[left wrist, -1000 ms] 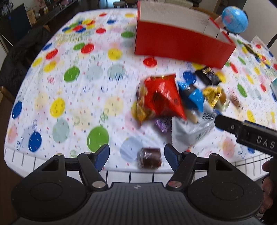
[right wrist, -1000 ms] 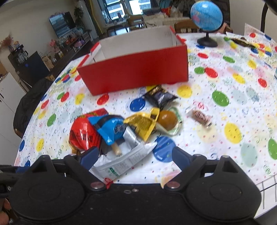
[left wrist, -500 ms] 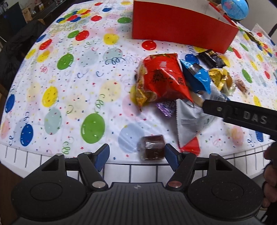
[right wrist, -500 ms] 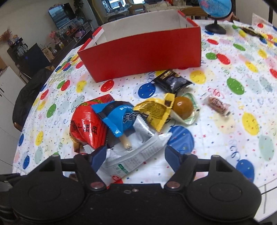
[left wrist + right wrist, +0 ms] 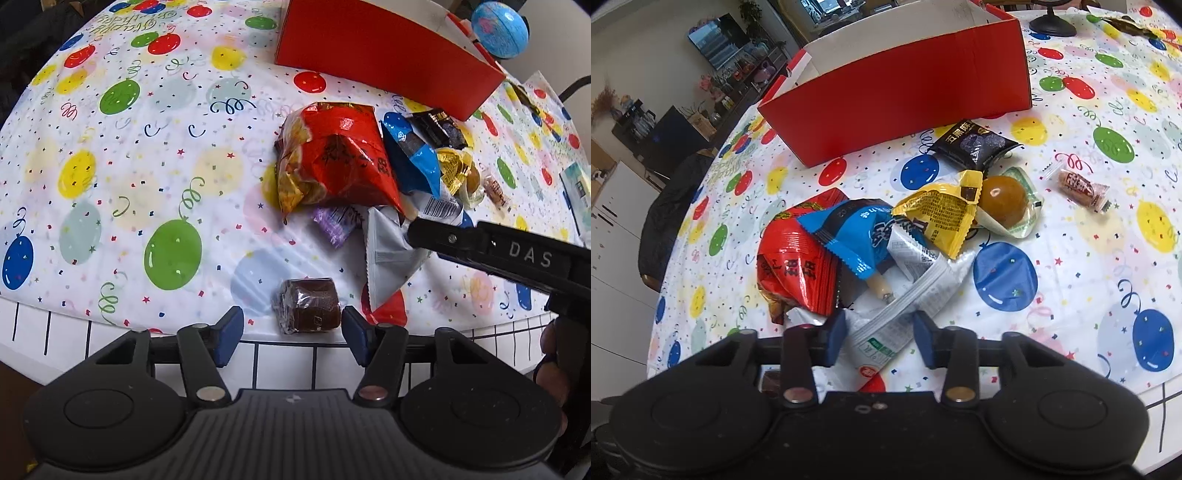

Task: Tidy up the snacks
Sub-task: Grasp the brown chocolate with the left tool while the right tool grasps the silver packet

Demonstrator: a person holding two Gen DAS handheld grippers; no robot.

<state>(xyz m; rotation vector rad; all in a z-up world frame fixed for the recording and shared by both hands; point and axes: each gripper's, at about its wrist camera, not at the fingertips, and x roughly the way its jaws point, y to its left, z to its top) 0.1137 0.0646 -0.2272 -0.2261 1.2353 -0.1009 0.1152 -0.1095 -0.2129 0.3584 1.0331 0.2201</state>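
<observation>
A brown wrapped cake (image 5: 306, 310) lies near the table's front edge, between the fingers of my left gripper (image 5: 291, 334). Its jaws are closing, and the pads stand just clear of the wrapper. My right gripper (image 5: 880, 338) straddles the lower end of a white packet (image 5: 886, 325); its jaws are also closing, with a small gap at the right pad. Above it lies the snack pile: a red bag (image 5: 798, 269), a blue packet (image 5: 857, 229), a yellow packet (image 5: 942, 218). The red box (image 5: 905, 110) stands open behind them.
A black packet (image 5: 975, 144), a round brown bun (image 5: 1003, 201) and a small wrapped candy (image 5: 1078, 184) lie right of the pile, and a purple sweet (image 5: 336, 221) under the red bag. A blue globe (image 5: 498, 29) stands behind the box. The table edge runs just below both grippers.
Both grippers have sunk closer to the table. The right jaws have narrowed a lot around the white packet. The left jaws have narrowed towards the brown cake.
</observation>
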